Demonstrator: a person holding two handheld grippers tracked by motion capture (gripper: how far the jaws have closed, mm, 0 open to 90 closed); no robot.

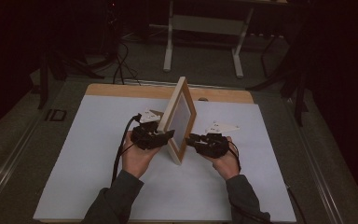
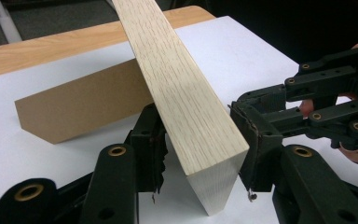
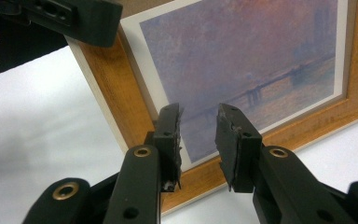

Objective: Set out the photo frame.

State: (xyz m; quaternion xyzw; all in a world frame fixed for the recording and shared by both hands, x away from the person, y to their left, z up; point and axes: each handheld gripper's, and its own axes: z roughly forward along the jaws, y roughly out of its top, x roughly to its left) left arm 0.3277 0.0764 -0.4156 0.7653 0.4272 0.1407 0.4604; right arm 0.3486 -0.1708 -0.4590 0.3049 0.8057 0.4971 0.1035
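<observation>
A light wooden picture frame (image 1: 182, 116) stands upright on the white sheet, its near side edge towards me. My left gripper (image 1: 164, 135) has its jaws on either side of that edge, and in the left gripper view both pads press on the wood (image 2: 177, 88). A brown cardboard back stand (image 2: 84, 107) props the frame from behind. My right gripper (image 1: 192, 139) points at the picture side; its jaws (image 3: 199, 126) stand apart with nothing between them, just in front of the purple harbour print (image 3: 242, 56). The right gripper (image 2: 331, 102) also appears beyond the frame's corner.
The white sheet (image 1: 121, 186) covers a wooden table whose bare strip (image 1: 121, 89) runs along the far edge. Beyond it stand a white-legged stand (image 1: 205, 28) and dark cables (image 1: 121, 65) on the floor. A black cable (image 1: 120, 149) trails from the left gripper.
</observation>
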